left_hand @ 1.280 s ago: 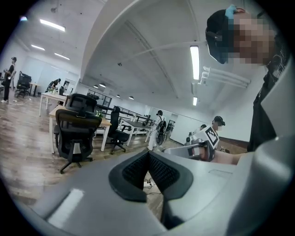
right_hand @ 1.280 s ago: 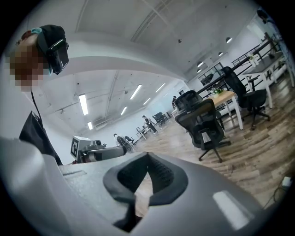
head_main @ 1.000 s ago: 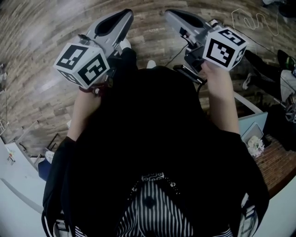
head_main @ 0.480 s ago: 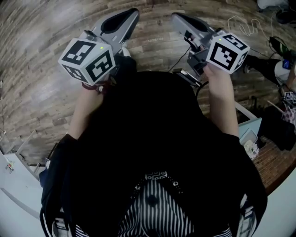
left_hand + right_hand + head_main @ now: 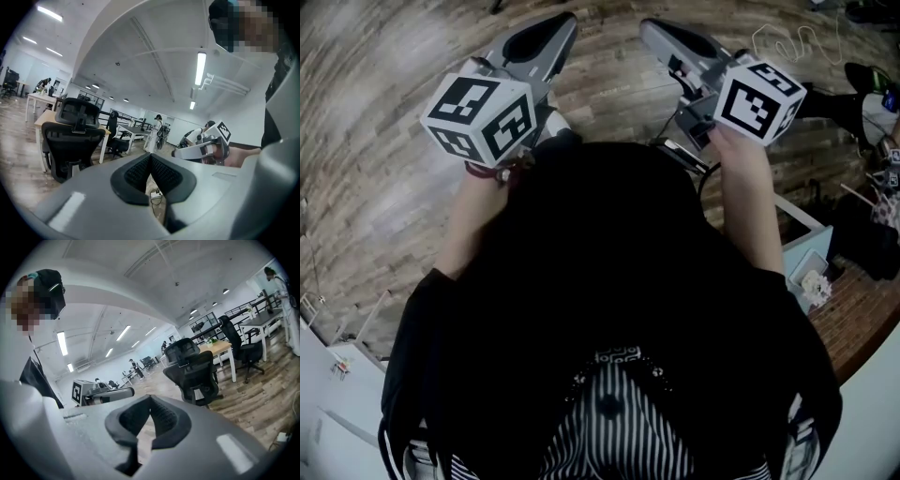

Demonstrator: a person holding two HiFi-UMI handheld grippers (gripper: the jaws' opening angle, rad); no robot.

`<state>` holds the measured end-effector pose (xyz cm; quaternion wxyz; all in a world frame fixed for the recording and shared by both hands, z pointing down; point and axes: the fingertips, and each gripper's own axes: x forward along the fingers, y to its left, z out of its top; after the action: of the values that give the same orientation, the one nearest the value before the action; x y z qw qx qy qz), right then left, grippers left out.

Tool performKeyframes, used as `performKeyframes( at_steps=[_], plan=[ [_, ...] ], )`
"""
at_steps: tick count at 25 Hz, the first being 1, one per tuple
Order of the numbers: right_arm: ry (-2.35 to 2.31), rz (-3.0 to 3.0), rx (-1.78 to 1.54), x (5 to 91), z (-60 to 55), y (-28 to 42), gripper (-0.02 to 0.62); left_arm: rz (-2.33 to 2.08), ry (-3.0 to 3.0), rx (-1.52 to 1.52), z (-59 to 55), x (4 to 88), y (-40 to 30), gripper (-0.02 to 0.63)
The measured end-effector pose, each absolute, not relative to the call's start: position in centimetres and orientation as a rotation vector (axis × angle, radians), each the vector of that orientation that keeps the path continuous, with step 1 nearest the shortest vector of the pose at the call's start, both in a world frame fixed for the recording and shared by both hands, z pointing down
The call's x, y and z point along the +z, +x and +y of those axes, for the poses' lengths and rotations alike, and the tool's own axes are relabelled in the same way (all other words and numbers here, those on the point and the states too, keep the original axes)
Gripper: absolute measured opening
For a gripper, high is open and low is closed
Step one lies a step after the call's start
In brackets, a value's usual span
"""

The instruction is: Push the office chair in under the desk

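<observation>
A black office chair (image 5: 72, 136) with a headrest stands some way off on the wood floor, in front of a light wooden desk (image 5: 44, 123). The right gripper view shows the same chair (image 5: 192, 371) and desk (image 5: 218, 348) from the other side. In the head view the chair is out of sight. My left gripper (image 5: 553, 23) and right gripper (image 5: 652, 28) are held out side by side over the floor. Both are shut with nothing between the pads, seen close up as left gripper (image 5: 151, 157) and right gripper (image 5: 151, 399). Neither touches the chair.
More desks and chairs (image 5: 243, 345) and several people (image 5: 158, 126) stand farther back in the office. A white cable (image 5: 787, 42) loops on the floor ahead right. A power strip (image 5: 156, 193) lies below the left gripper. An open bin (image 5: 811, 267) sits at my right.
In the head view the floor and the things at the right edge have shifted, as the person walks. Both grippers stay shut and side by side in front of the body.
</observation>
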<state>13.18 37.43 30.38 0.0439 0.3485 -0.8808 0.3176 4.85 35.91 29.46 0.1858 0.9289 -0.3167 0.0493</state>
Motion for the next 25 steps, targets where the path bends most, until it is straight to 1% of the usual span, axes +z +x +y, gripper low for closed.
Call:
performKeyframes(
  at_steps=[3, 7, 14, 25],
  plan=[
    [1.107, -2.677, 0.964, 30.6, 35.0, 11.9, 0.000, -0.878, 2.677, 0.199, 33.6, 29.8, 3.7, 0.003],
    [1.133, -2.654, 0.982, 32.1, 31.1, 7.9, -0.001, -0.911, 2.736, 0.269, 29.3, 31.3, -0.4, 0.003],
    [1.105, -2.661, 0.950, 32.2, 28.3, 4.4, -0.001, -0.930, 2.701, 0.308, 27.0, 32.8, -4.3, 0.002],
    [0.949, -2.703, 0.918, 30.4, 28.4, 2.1, 0.000, -1.065, 2.686, 0.268, 28.5, 31.0, -6.5, 0.002]
  ],
)
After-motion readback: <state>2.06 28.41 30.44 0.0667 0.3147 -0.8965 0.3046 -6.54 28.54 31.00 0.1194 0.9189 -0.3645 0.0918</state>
